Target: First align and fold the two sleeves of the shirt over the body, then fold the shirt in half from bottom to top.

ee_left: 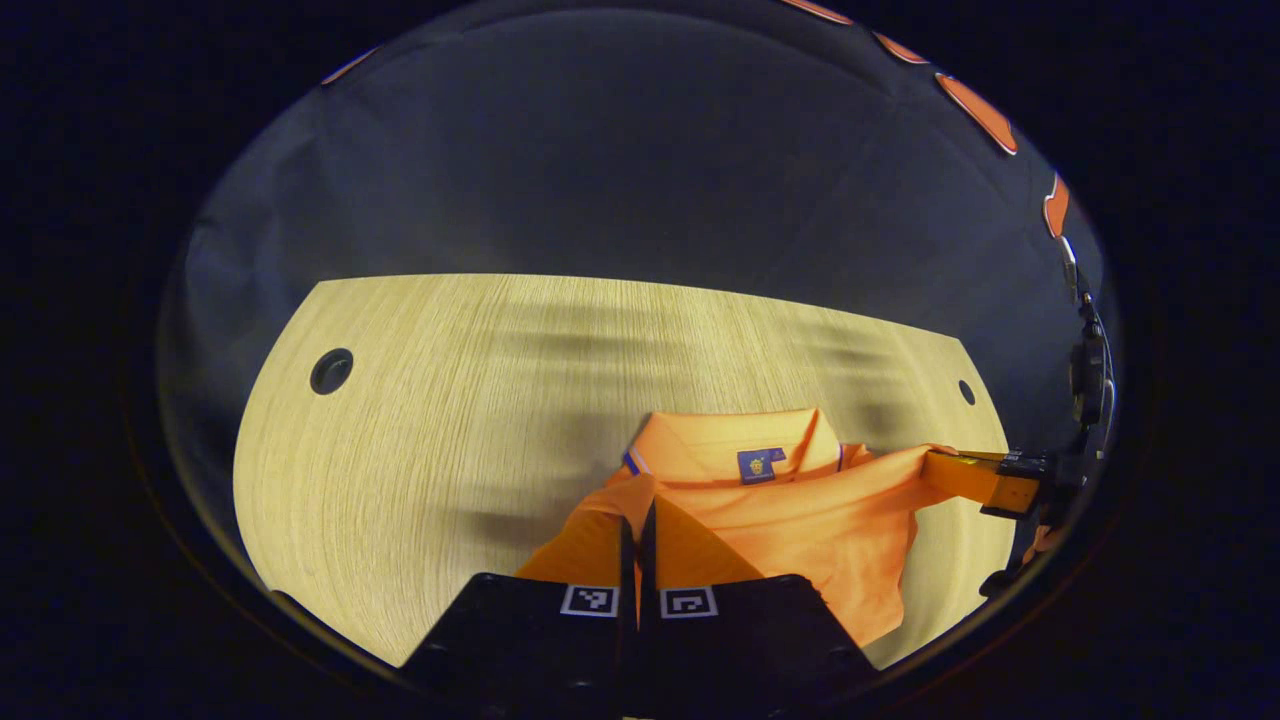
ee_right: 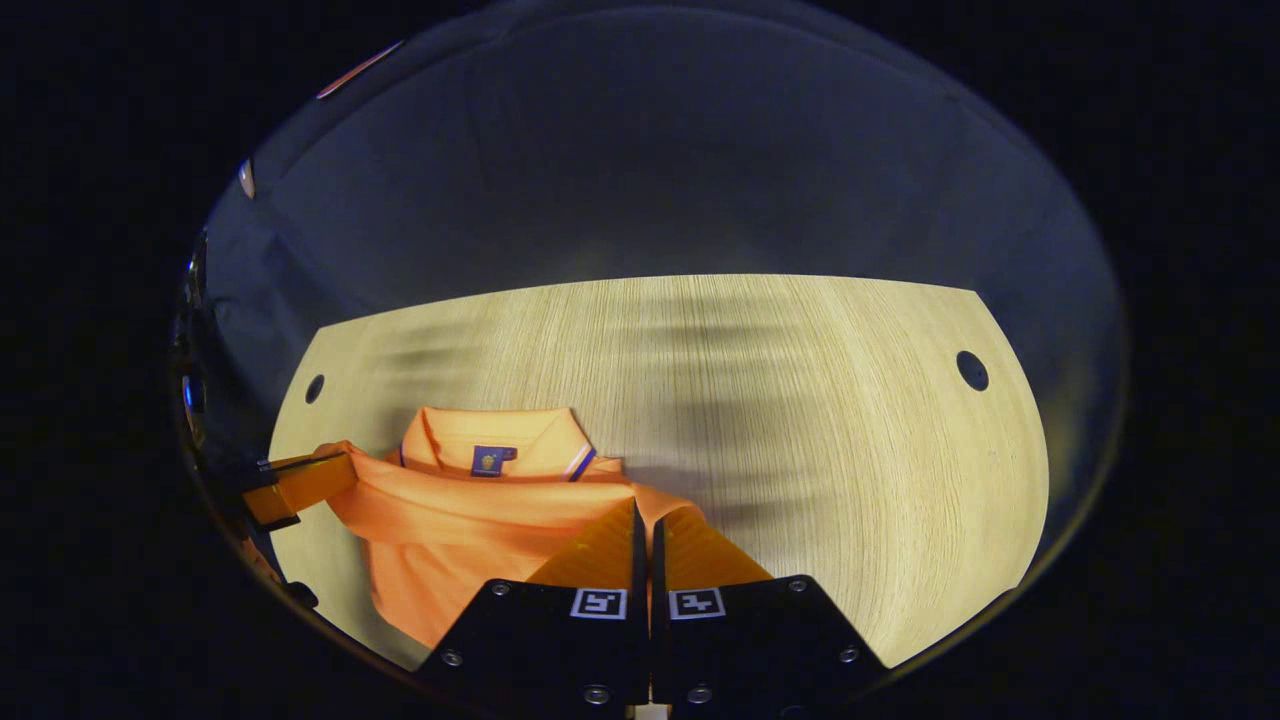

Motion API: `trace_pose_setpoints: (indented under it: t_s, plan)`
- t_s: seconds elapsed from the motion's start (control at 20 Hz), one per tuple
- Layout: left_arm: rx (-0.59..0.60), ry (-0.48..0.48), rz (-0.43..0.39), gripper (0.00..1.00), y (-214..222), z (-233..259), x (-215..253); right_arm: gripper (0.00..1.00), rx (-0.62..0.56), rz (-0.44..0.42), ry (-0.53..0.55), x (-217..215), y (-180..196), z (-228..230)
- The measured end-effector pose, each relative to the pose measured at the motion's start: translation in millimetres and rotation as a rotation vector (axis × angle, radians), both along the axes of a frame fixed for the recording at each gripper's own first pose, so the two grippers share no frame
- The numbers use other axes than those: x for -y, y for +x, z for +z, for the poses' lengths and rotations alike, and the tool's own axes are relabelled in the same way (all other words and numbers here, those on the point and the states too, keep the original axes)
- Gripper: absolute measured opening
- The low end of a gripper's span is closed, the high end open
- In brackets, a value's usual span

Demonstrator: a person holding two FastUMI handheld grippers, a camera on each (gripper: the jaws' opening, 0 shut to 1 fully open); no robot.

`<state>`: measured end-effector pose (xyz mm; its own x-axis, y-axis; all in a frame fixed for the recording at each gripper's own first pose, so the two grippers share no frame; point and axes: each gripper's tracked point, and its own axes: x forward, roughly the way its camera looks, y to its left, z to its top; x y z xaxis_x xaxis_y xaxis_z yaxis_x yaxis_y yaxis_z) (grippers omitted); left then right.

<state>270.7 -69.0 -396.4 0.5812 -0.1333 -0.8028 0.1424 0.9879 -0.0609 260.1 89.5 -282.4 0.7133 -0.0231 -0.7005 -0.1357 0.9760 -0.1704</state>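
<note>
An orange polo shirt (ee_left: 800,520) lies on the wooden table (ee_left: 420,430), its collar (ee_left: 720,445) on the far side with a blue label inside. My left gripper (ee_left: 637,508) is shut on an edge of the shirt's fabric at its left corner. In the right gripper view the shirt (ee_right: 450,530) sits at the lower left, and my right gripper (ee_right: 645,512) is shut on the fabric's right corner. The fabric edge runs taut between both grippers, just in front of the collar (ee_right: 490,430). Each view shows the other gripper (ee_left: 985,482) (ee_right: 300,487) pinching its corner.
The table has a round cable hole near each far corner (ee_left: 331,371) (ee_right: 971,370). Dark cloth walls stand behind the table (ee_right: 850,420). Bare wood stretches left of the shirt in the left gripper view and right of it in the right gripper view.
</note>
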Motion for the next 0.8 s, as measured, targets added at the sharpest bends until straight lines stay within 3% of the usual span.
trace_pose_setpoints:
  t_s: [0.1,0.3,0.35,0.4,0.6,0.65,0.8]
  plan:
    - [-0.009,0.012,0.003,0.01,3,-5,-3,0.02,0.01,-0.012,-0.031,5,4,-4]
    - [-0.007,0.013,-0.013,0.04,4,-9,-6,0.15,0.02,-0.033,-0.043,13,10,-6]
    - [-0.006,0.021,-0.003,0.12,4,-9,-9,0.39,0.02,-0.037,-0.047,16,11,-6]
    - [-0.005,0.015,0.003,0.14,7,-10,-9,0.41,0.02,-0.039,-0.048,19,10,-6]
    - [0.058,0.064,0.04,0.82,13,4,-28,0.98,0.064,-0.048,-0.021,14,13,9]
    - [0.089,0.075,0.042,0.99,16,13,-30,1.0,0.083,-0.05,-0.015,13,15,15]
    - [0.189,0.083,0.03,0.99,20,52,-30,1.0,0.141,-0.047,0.007,7,8,41]
